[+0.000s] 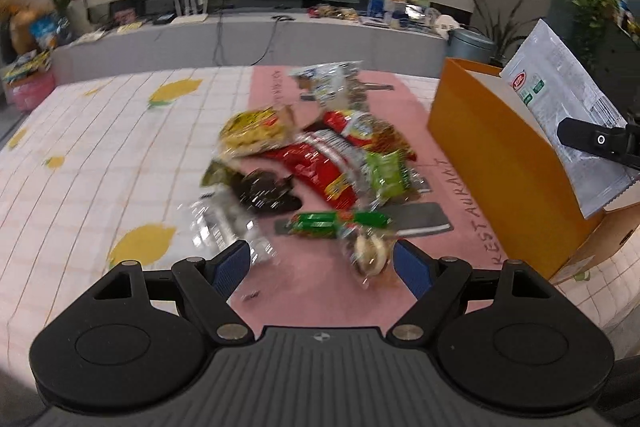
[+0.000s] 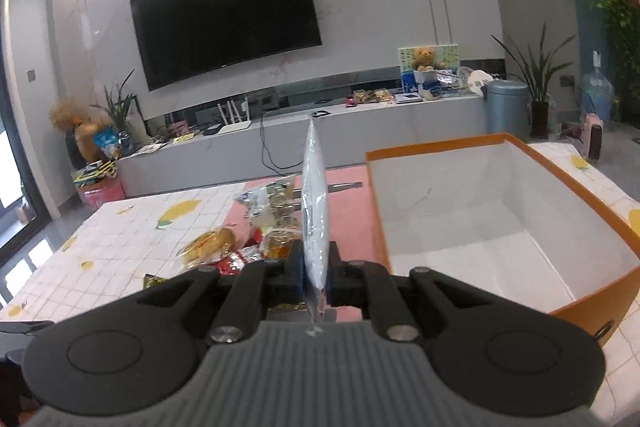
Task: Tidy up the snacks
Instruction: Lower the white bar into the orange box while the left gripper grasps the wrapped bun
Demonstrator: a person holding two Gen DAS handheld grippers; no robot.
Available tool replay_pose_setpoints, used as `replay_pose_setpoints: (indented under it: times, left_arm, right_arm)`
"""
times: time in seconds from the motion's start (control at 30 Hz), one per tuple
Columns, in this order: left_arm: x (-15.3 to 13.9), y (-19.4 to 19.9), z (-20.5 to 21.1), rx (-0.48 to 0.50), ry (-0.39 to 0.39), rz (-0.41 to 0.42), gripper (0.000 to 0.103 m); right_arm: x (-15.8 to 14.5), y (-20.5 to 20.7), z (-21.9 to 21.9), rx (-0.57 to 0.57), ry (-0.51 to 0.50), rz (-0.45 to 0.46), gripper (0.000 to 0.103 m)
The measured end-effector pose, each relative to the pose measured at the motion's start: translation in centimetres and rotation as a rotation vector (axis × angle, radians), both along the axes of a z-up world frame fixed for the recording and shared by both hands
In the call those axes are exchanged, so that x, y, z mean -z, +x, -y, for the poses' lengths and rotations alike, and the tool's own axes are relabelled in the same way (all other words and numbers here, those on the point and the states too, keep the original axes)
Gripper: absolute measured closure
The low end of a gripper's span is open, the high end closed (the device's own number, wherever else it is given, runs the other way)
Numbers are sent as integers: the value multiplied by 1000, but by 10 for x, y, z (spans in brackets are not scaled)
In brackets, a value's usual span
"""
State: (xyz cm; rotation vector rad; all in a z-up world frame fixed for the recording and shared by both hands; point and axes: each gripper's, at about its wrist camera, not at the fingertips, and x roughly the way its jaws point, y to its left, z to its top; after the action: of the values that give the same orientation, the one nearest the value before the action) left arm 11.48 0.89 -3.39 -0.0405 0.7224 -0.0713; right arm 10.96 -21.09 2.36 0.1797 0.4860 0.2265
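Observation:
A pile of snack packets (image 1: pixel 320 163) lies on the pink mat: yellow, red, green, black and clear ones. My left gripper (image 1: pixel 322 263) is open and empty, just in front of the pile, near a small clear-wrapped bun (image 1: pixel 370 253). My right gripper (image 2: pixel 314 267) is shut on a white snack bag (image 2: pixel 315 211), seen edge-on, held up left of the orange box (image 2: pixel 500 227). In the left wrist view the white snack bag (image 1: pixel 568 115) hangs over the orange box (image 1: pixel 492 155), with the right gripper finger (image 1: pixel 592 139) on it.
The box is white inside and shows no contents. The table has a lemon-print checked cloth (image 1: pixel 100 155) and a pink mat (image 1: pixel 400 107). Behind the table run a low TV bench (image 2: pixel 320 131), a TV (image 2: pixel 228 11), plants and a grey bin (image 2: pixel 506 107).

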Motion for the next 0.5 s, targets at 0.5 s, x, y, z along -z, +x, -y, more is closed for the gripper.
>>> replay_pose_setpoints:
  times: [0.5]
  left_arm:
    - [38,50,39,-24,42,-98,8]
  right_arm:
    - [4,-1,-2,4,5,13,97]
